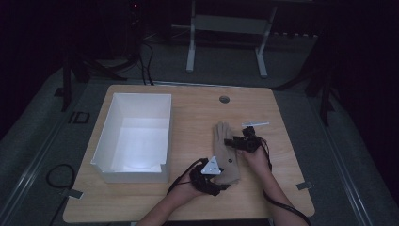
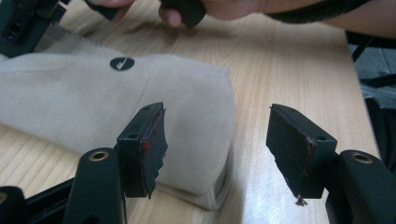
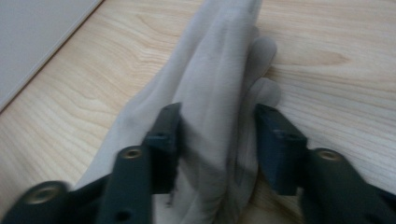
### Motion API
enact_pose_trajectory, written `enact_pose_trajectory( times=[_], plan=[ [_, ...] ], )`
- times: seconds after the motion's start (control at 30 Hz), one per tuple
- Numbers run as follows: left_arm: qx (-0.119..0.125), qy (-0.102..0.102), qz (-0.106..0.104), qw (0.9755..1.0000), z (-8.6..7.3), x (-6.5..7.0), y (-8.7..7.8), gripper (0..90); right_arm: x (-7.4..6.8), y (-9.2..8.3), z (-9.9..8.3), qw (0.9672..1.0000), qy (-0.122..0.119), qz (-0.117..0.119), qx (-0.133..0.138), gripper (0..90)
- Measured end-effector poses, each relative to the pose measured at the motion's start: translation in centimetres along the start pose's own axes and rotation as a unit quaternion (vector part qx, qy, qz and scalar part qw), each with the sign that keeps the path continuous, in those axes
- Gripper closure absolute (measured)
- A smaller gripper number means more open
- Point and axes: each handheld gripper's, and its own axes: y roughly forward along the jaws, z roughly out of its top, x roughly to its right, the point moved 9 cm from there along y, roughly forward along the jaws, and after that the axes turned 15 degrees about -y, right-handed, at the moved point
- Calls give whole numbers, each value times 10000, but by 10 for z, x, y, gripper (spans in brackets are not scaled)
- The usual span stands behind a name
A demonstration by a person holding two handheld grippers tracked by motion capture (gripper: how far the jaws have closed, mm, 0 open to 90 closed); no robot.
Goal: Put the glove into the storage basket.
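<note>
Both hands are down on the desk [image 1: 141,202] and all the action is on the beige glove [image 1: 226,150], which lies flat right between the 2 tongs. The left tongs [image 2: 217,140] sit at the glove's cuff end, and in the left gripper view their jaws stand apart: 1 pad lies over the cuff fabric, the other hangs off to the side over bare wood, so nothing is clamped there. A small dark round badge [image 2: 122,63] shows on the glove just beyond those jaws. The right tongs [image 3: 217,140] are at the finger end, and in the right gripper view the jaws straddle a raised fold of the glove, both pads hard against the bunched cloth, so they look clenched on it. The glove's fingertips reach out past the right tongs. A white open box [image 1: 134,136] stands well off beyond the left tongs.
</note>
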Motion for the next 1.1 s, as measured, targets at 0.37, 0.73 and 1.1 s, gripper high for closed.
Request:
enact_pose_trajectory(
  times=[0.37,0.73,1.1],
  plan=[
    [-349,178,155,9991,-10,-2,7,380,-7,-4,4,9984,-464,-320,-81,708],
    [-471,428,535,9965,-8,-10,10,593,-9,-4,5,9978,-509,-398,-155,725],
    [-479,85,578,9971,-2,-18,6,815,-9,-6,9,9981,-443,-418,-61,756]
  ],
)
